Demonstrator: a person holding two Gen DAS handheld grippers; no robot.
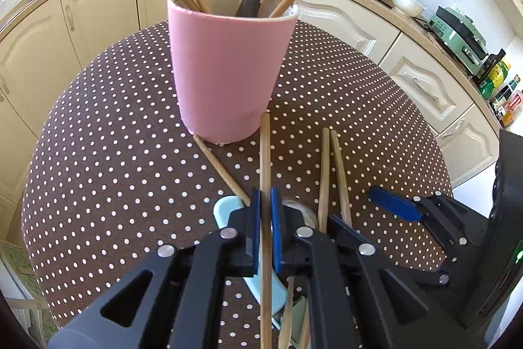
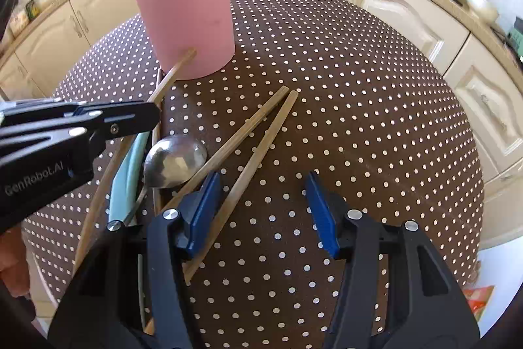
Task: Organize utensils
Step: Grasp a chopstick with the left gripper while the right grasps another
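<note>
Here, left tool clamped on slim wooden chopstick, right tool spread apart, smooth pink cup, dotted tablecloth.

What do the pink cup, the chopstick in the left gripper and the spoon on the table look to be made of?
Pink cup: likely glazed ceramic or matte plastic; thick pale rim, smooth even colour.
Chopstick, clamped in the left gripper: wood or bamboo; tan, faint grain, unvarnished look.
Spoon: metal, probably stainless steel; its bowl reflects the light like a mirror.
</note>
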